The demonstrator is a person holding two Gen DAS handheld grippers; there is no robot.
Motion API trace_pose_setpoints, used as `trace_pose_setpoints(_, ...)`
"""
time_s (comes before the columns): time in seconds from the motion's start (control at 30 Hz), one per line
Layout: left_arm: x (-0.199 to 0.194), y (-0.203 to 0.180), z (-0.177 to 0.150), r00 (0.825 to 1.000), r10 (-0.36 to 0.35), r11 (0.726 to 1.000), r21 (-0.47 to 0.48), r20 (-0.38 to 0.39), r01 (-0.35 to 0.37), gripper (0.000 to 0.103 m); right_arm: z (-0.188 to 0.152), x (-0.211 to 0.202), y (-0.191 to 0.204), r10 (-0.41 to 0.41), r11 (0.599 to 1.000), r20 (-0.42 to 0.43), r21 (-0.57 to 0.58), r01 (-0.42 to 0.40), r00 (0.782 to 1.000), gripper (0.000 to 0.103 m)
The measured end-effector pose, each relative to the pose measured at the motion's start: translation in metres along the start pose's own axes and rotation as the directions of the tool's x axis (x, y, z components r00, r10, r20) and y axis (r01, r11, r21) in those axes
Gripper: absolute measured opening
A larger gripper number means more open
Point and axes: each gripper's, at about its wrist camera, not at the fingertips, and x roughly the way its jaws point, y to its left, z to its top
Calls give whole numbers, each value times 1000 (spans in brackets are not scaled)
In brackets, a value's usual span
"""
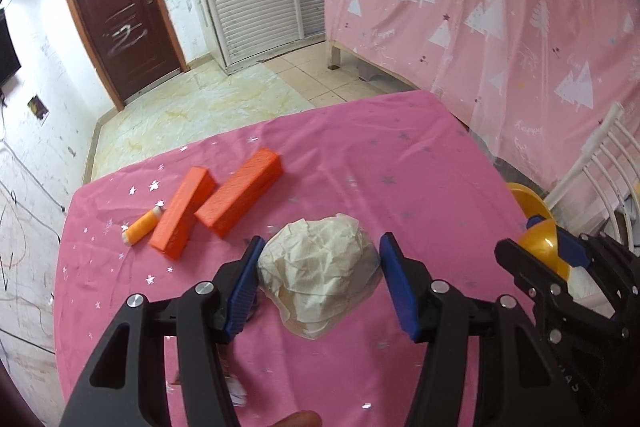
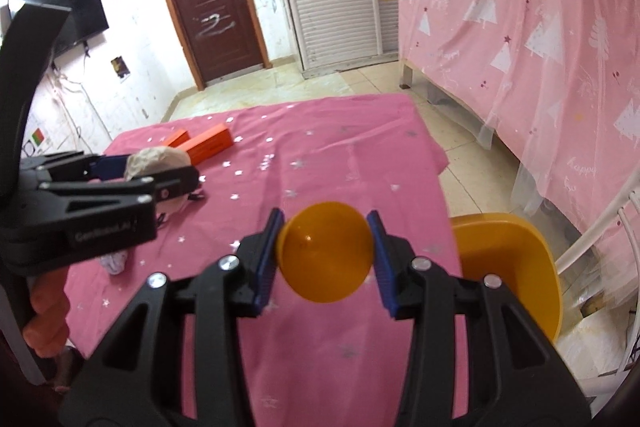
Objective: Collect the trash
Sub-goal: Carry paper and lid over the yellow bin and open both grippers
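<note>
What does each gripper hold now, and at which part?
The left gripper holds the crumpled paper wad by its two sides. The right gripper holds the orange ball, clamped across its middle.

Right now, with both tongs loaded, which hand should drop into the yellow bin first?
Right. The right tongs grip the orange ball just beside the yellow bin, which stands to their right. The left tongs, holding the paper wad, sit farther from it.

Both grippers are of black plastic. The left gripper [image 1: 320,283] and the right gripper [image 2: 326,259] have blue ribbed pads [image 1: 242,287], silver round screws and triangular cut-outs.
</note>
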Motion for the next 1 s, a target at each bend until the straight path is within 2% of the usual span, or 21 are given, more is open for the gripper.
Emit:
trace_pose_setpoints(0.2, -6, -34, 4, 1000, -9, 999, 51, 0, 9, 53, -2, -12, -37, -20, 998, 27, 63, 18, 999, 40)
trace_pose_setpoints(0.4, -8, -75, 5, 999, -33, 993, 115, -6, 34, 53, -9, -27, -84, -77, 988, 46, 134, 70, 996, 40)
trace_pose_setpoints(0.67, -5, -137, 9, 993, -109, 976, 185, -39, 114, 53, -24, -32, -139, -141, 967, 31, 217, 131, 989, 40)
trace_pose_setpoints(1.0, 10, -191, 4, 995, -77, 957, 278, -58, 90, 53, -41, -13, -178, -134, 952, -1, 278, 129, 991, 40)
